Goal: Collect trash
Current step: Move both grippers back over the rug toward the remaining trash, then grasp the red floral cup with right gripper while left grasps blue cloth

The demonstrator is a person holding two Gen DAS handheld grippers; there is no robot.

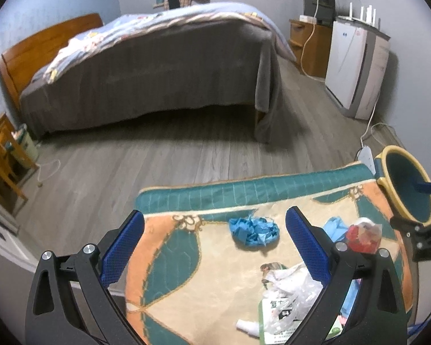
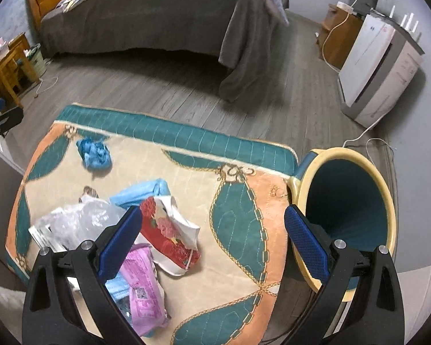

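Looking along your left gripper (image 1: 214, 241), you have its blue-padded fingers (image 1: 123, 247) spread wide with nothing between them, held above the patterned rug (image 1: 186, 273). A crumpled blue wad (image 1: 254, 230) lies on the rug at about 12 o'clock from the gap between the fingers. At 3 o'clock, partly behind the right finger, sit a red floral packet (image 1: 363, 237) and a folded blue piece (image 1: 334, 227), and at 5 o'clock a heap of clear plastic (image 1: 290, 290) lies over a green-printed wrapper (image 1: 275, 313). The yellow-rimmed bin (image 1: 408, 187) stands at 2 o'clock, just off the rug's corner, with a fingertip of your right gripper (image 1: 429, 187) reaching across its mouth. A bed (image 1: 158, 66) fills the far side of the room.

Through the right wrist camera, your right gripper (image 2: 212, 237) also stands wide and empty. Its right finger overlaps the bin (image 2: 347, 189), at 3 o'clock, touching the rug (image 2: 238, 230). The trash sits at 9 o'clock: the red packet (image 2: 169, 233), the clear plastic (image 2: 77, 221), a pink packet (image 2: 142, 293) at 7 o'clock, the folded blue piece (image 2: 143, 191) and, well apart at 11 o'clock, the blue wad (image 2: 94, 153). Your left gripper (image 2: 0, 120) shows at the left edge.
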